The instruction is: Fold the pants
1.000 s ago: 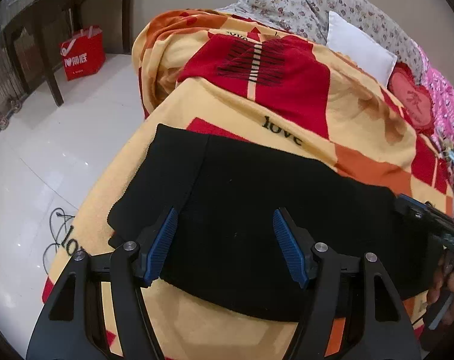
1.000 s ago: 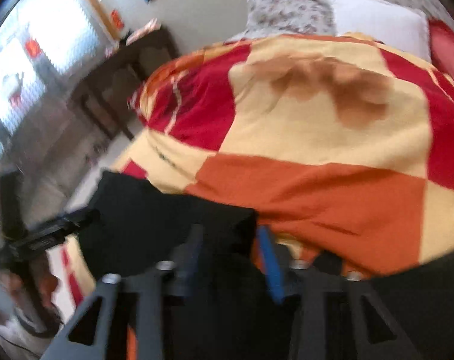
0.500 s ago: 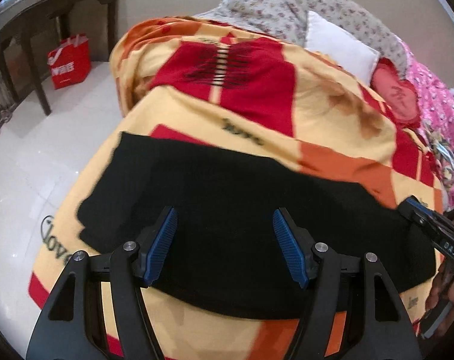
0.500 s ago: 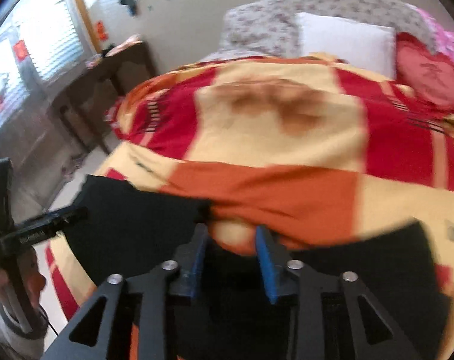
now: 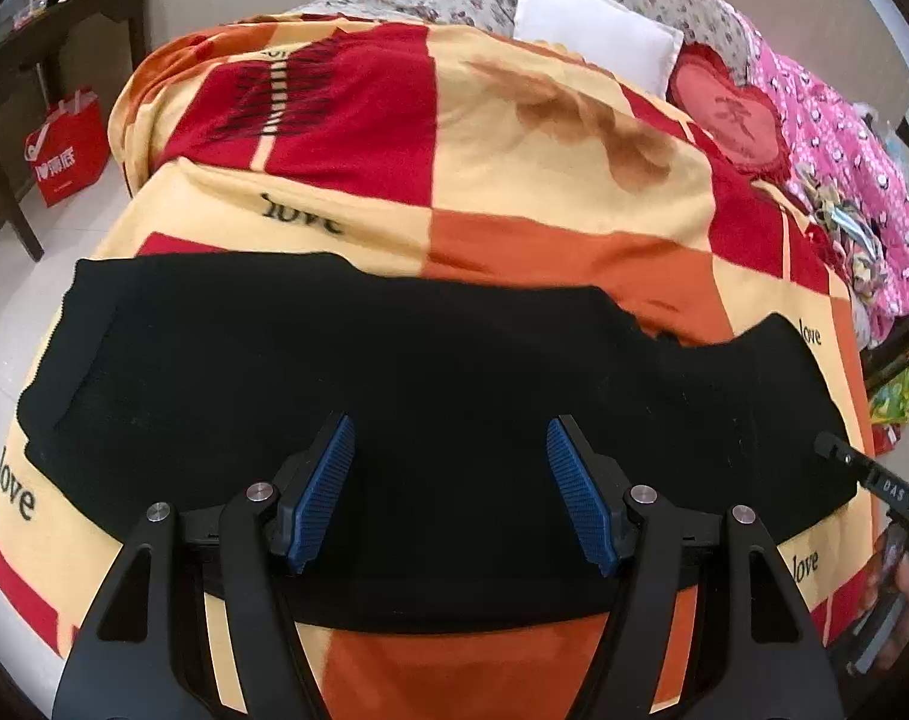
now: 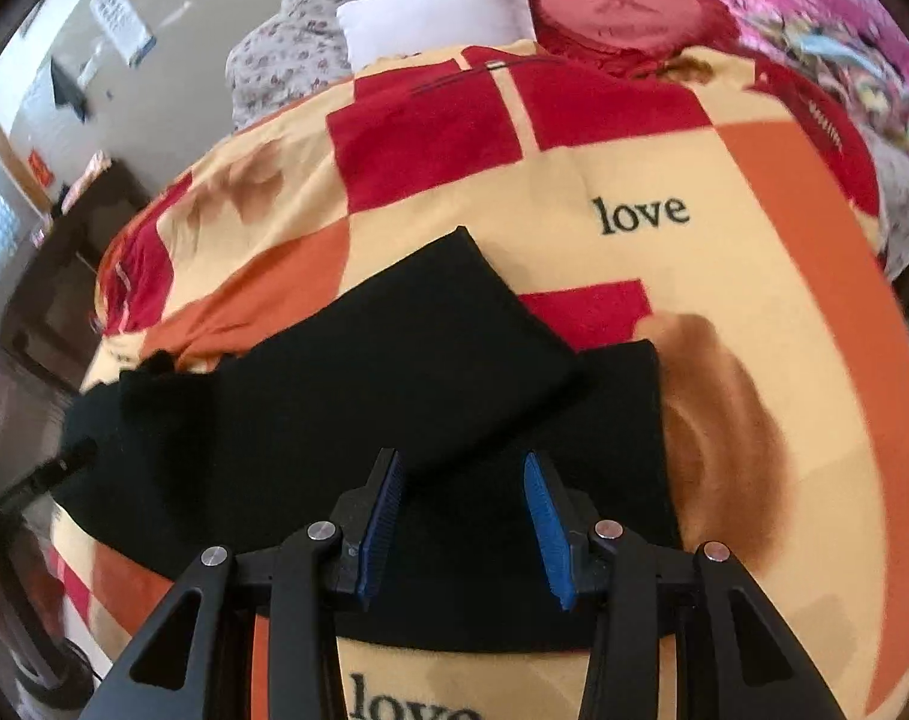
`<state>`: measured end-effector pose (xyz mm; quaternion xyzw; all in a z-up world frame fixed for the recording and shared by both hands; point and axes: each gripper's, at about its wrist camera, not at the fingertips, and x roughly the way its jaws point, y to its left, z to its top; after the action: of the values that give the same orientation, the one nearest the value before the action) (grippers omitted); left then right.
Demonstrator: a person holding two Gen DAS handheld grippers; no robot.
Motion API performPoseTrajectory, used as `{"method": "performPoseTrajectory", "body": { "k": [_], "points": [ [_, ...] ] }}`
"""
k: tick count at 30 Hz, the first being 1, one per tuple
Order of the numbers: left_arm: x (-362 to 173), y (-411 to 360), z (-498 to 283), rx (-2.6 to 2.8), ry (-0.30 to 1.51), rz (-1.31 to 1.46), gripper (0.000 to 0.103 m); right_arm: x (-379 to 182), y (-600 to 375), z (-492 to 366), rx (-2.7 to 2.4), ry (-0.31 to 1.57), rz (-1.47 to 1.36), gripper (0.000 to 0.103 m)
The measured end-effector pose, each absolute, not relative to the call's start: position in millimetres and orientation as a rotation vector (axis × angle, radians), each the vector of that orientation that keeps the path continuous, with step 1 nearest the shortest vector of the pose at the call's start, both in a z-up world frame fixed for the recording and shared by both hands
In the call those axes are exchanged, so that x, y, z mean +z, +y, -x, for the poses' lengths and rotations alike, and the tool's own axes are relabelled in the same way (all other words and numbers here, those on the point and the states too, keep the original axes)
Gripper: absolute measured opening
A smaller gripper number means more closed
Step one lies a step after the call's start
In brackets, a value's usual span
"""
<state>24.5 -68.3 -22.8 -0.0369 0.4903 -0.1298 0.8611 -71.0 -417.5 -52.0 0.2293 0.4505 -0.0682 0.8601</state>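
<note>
The black knit pants [image 5: 394, 372] lie flat across the near end of the bed, stretched sideways on the fleece blanket checked in yellow, red and orange [image 5: 514, 168] with "love" printed on it. In the right wrist view the pants [image 6: 358, 372] end in two overlapping layers: an upper flap angled toward the "love" lettering, resting on a lower layer that reaches a little farther toward the brown print on the blanket [image 6: 724, 240].

The left gripper [image 5: 448, 480] hovers over the middle of the garment, its blue ribbed pads [image 5: 328, 480] spread wide with nothing between them. The right gripper [image 6: 463, 522] hangs over the layered end, its pads [image 6: 382, 516] parted, gripping nothing. A second ago those same pads were pinched on a raised bunch of black cloth; half a second ago they were still close together. Now the cloth is let go and lies spread out. In the left wrist view the garment has gone from a shorter, doubled-up shape to a long band across the blanket, and the right tool's black tip [image 5: 862, 468] shows at the far right edge.

Beyond the blanket sit a white pillow [image 5: 592, 36], a red heart-shaped cushion [image 5: 736, 114] and a pink patterned quilt [image 5: 844, 138]. A red shopping bag [image 5: 64, 144] stands on the floor beside a dark wooden table [image 5: 10, 60].
</note>
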Motion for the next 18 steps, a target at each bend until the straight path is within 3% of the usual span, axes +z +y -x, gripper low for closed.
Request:
{"method": "performPoseTrajectory", "body": {
  "k": [4,5,6,7,15,18],
  "points": [
    [-22.6,-67.2,-24.0,-0.266,1.034,0.089,0.067,-57.4,-426.3,61.8,-0.148,0.848,-0.551,0.041],
    [-22.8,-65.6,-23.8,-0.264,1.036,0.096,0.067,-57.7,-425.3,61.5,-0.142,0.819,-0.564,0.034],
    [-23.2,-64.5,-24.0,-0.259,1.039,0.099,0.067,-58.6,-425.4,59.3,-0.138,0.8,-0.569,0.016],
    [-23.4,-62.9,-23.4,-0.253,1.042,0.1,0.067,-60.2,-424.9,57.0,-0.135,0.789,-0.58,0.011],
    [-5.1,-39.8,-15.9,-0.222,0.999,0.13,0.067,-10.3,-412.8,112.0,-0.183,0.72,-0.456,0.009],
    [-6.4,-36.5,-15.2,-0.21,0.996,0.129,0.067,-18.3,-413.6,133.0,-0.233,0.771,-0.443,0.008]
  ]
}}
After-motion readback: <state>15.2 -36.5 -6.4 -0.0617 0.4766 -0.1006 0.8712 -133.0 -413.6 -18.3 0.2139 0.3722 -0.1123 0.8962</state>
